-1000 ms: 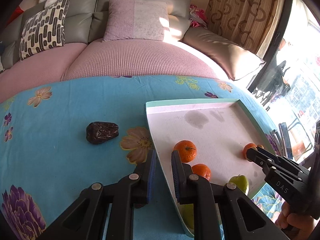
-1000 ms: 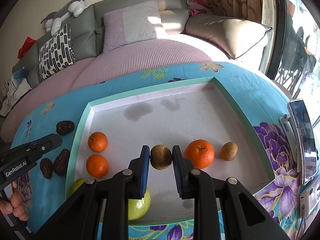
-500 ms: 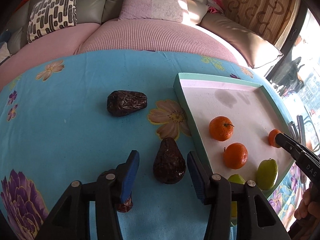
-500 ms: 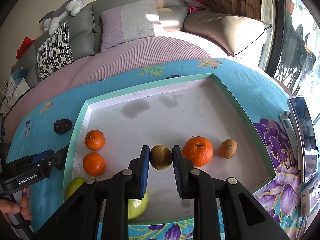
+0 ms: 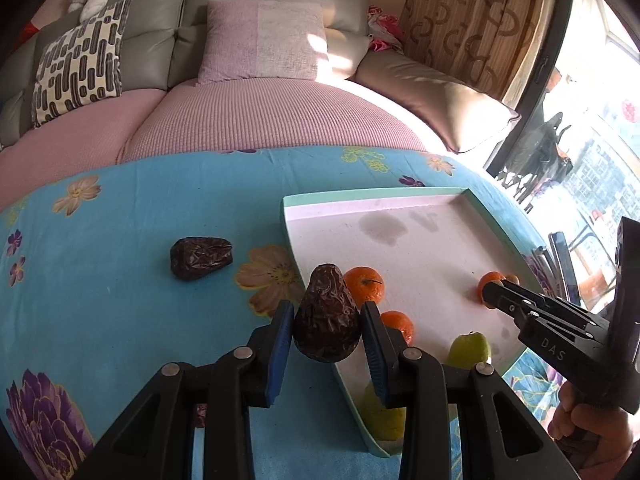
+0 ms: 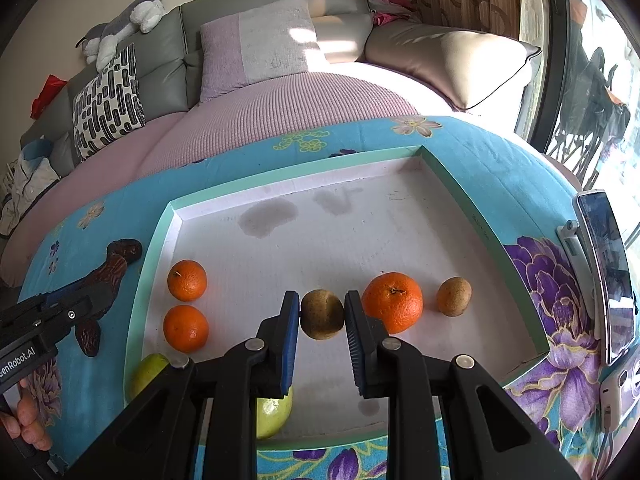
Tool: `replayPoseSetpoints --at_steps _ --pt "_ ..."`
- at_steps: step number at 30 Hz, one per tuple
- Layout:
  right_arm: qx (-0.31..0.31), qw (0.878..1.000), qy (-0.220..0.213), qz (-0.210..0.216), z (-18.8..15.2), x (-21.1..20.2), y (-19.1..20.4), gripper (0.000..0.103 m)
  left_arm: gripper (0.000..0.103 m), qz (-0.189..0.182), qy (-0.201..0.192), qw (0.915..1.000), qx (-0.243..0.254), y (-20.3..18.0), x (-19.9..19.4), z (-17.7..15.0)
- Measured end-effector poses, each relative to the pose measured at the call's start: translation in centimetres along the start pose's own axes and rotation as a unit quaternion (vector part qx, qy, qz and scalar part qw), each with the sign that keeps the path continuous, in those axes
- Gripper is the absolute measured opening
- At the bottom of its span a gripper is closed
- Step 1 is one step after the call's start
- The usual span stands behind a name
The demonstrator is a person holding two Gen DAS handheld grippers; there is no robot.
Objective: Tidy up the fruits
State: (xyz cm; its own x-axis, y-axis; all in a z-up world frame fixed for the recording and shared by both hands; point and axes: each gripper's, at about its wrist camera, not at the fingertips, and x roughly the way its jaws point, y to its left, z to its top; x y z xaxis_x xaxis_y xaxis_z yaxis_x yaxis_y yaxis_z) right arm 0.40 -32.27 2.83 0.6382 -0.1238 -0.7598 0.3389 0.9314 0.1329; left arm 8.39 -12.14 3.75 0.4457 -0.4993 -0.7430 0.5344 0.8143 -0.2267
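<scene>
The left gripper (image 5: 326, 326) clamps one wrinkled dark fruit (image 5: 326, 320) over the tray (image 6: 460, 184) edge; the right gripper (image 6: 322, 316) pinches one brown fruit (image 6: 322, 314) inside; three oranges (image 6: 392, 300), two green fruits (image 5: 468, 350) in the tray

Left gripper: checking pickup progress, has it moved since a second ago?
Yes. The left gripper left the tray edge, closed on the dark wrinkled fruit.
</scene>
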Motion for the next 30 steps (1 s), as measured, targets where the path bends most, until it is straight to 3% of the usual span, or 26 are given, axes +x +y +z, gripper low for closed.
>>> replayPoseSetpoints --at_steps 9,17,22,30 --pt "0.002 0.999 0.031 -0.01 -0.6 1.4 -0.4 0.024 0.037 0.013 0.041 0.9983 0.04 -2.7 2.8 -1.0" --pt "0.004 0.999 0.045 -0.014 -0.9 2.1 -0.7 0.024 0.037 0.015 0.044 0.998 0.043 -2.8 2.8 -1.0" --pt "-0.003 0.999 0.032 -0.015 -0.6 1.5 -0.3 0.024 0.05 0.011 0.036 0.9982 0.047 -3.0 2.0 -0.7" --pt "-0.013 1.0 0.021 -0.017 -0.4 1.0 0.0 0.024 0.05 0.017 0.016 0.9991 0.036 -2.2 0.4 0.0"
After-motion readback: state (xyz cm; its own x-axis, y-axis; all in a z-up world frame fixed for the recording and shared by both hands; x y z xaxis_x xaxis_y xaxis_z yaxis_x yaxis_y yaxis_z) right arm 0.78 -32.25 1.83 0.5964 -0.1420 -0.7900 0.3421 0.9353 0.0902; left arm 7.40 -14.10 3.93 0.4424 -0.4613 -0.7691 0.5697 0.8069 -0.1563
